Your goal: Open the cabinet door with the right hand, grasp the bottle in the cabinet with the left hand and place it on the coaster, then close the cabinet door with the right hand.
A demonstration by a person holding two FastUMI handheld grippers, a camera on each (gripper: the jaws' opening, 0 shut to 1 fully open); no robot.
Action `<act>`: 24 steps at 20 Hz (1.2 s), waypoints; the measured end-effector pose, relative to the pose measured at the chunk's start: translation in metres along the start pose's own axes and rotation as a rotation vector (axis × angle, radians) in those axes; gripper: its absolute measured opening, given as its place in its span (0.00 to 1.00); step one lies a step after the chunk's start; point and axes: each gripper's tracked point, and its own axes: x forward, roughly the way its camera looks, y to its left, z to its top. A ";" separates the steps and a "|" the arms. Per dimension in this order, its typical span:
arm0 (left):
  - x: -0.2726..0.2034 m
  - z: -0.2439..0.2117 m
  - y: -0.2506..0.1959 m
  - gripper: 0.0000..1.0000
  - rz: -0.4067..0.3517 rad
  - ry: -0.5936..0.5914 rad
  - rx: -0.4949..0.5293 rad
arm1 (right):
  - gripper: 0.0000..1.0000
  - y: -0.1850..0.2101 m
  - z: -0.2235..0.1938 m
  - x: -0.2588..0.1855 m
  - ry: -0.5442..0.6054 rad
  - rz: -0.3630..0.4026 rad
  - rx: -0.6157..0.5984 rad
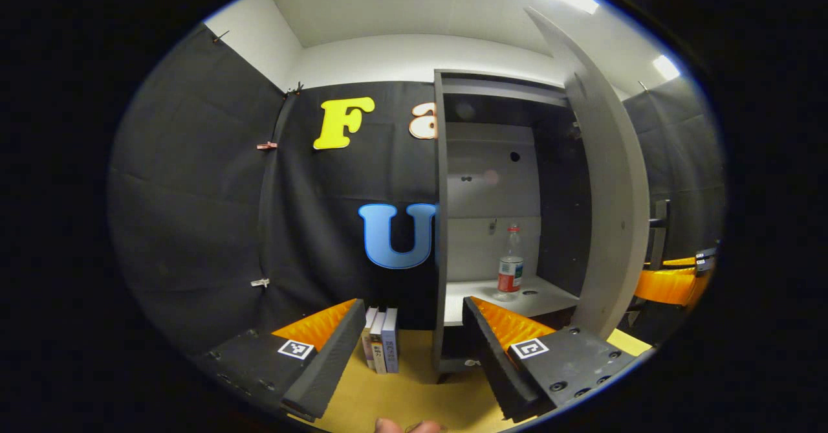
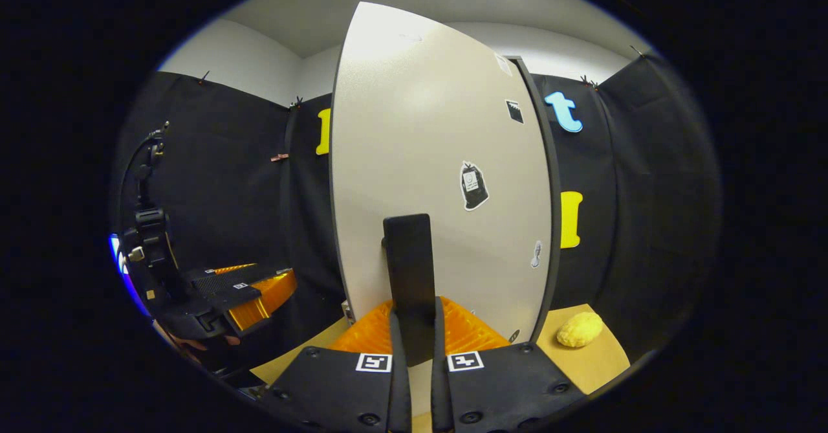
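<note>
Booth's black cloth sits behind the cabinet [image 1: 491, 180], door [image 2: 440, 161] swung open, bottle [image 1: 510, 261] upright on its shelf [image 1: 511, 297]. Right gripper [image 2: 414, 329] pinches the door's black handle [image 2: 409, 271]. Left gripper [image 1: 414, 336] hangs wide, nearer, with books [image 1: 381, 339] beyond.

Bottle [image 1: 510, 266] upright on white cabinet shelf [image 1: 556, 298]; books [image 1: 381, 339] and yellow lump [image 2: 579, 329] on tan table [image 1: 414, 391]

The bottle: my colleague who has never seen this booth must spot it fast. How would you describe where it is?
Find the grey cabinet with its door swung open. On its lower shelf stands the bottle, upright and alone. It is clear plastic with a red cap and a red label, unlike the books standing on the table outside.
</note>
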 end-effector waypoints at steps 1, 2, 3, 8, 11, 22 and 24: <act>0.001 0.001 -0.005 0.95 -0.009 -0.001 0.001 | 0.16 -0.004 0.001 -0.003 0.000 -0.009 0.003; 0.004 0.001 -0.012 0.94 -0.023 -0.003 0.001 | 0.16 -0.009 0.002 -0.007 0.000 -0.021 0.002; 0.006 0.002 -0.019 0.95 -0.034 -0.003 0.000 | 0.16 -0.014 0.003 -0.010 0.000 -0.035 -0.005; 0.022 -0.001 -0.060 0.95 -0.116 -0.003 -0.024 | 0.16 -0.036 0.004 -0.022 -0.001 -0.109 -0.012; 0.035 -0.008 -0.084 0.95 -0.158 0.015 -0.021 | 0.15 -0.055 0.008 -0.033 -0.005 -0.146 -0.016; 0.069 -0.007 -0.142 0.95 -0.200 0.018 -0.025 | 0.15 -0.116 0.010 -0.088 -0.017 -0.272 -0.013; 0.073 -0.009 -0.147 0.92 -0.197 0.018 -0.014 | 0.15 -0.130 0.012 -0.088 -0.017 -0.292 -0.009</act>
